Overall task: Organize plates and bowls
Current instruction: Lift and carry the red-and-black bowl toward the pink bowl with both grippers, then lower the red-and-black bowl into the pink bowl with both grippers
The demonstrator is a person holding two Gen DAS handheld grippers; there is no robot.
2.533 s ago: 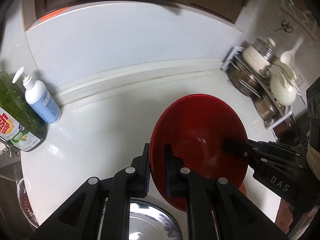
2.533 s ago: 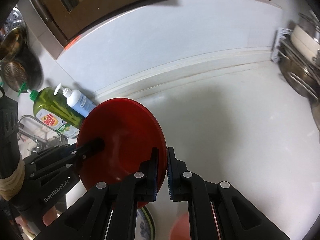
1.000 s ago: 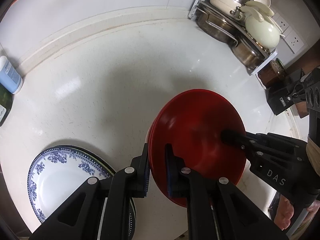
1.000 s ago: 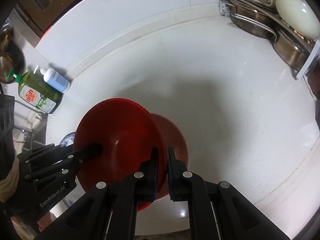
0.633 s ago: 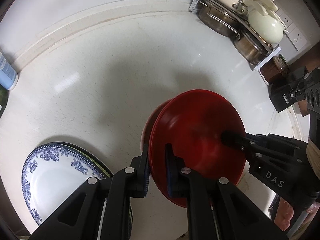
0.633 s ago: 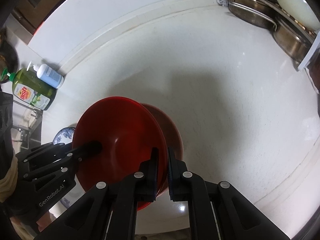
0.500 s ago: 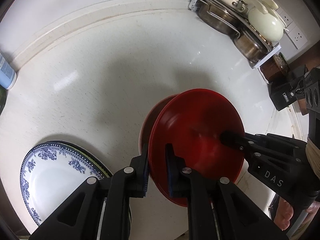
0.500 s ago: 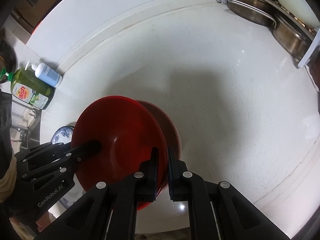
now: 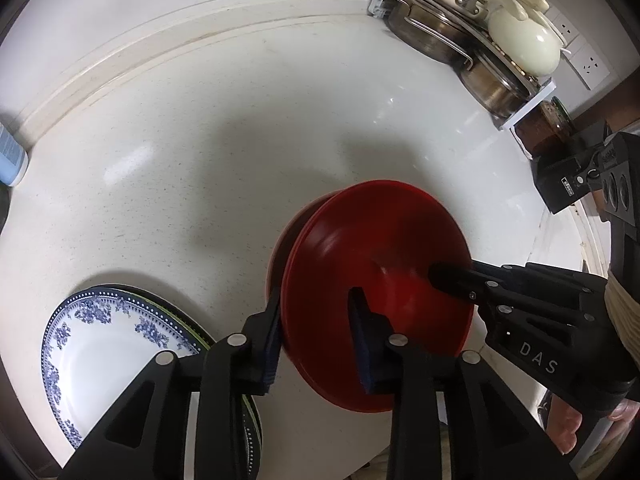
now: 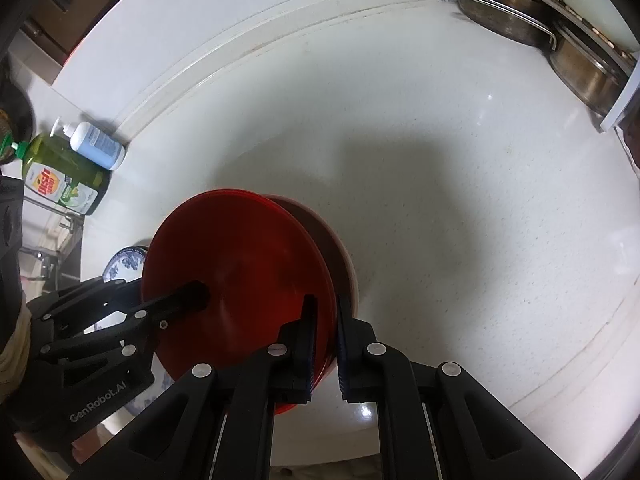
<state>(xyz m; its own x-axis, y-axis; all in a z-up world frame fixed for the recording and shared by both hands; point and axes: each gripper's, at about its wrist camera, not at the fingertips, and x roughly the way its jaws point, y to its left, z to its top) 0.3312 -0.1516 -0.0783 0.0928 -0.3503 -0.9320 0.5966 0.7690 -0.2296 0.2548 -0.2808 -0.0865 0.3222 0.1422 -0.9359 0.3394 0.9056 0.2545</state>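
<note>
A red bowl [image 9: 384, 248] hangs tilted just above another red bowl [image 10: 340, 256] that sits on the white counter. My left gripper [image 9: 316, 334] is open, its jaws standing apart on either side of the held bowl's near rim. My right gripper [image 10: 323, 338] is shut on the red bowl's [image 10: 240, 264] opposite rim. A stack of blue-and-white patterned plates [image 9: 108, 344] lies on the counter at the left; it also shows in the right wrist view [image 10: 122, 262].
A rack of steel pots and a cream kettle [image 9: 480, 36] stands at the back right. A green dish soap bottle [image 10: 60, 176] and a blue pump bottle [image 10: 98, 146] stand at the back left by the sink. The counter's front edge [image 10: 500, 404] is near.
The red bowl came down from high over the counter to just above the second red bowl. My left gripper's jaws opened off the rim in the last half second.
</note>
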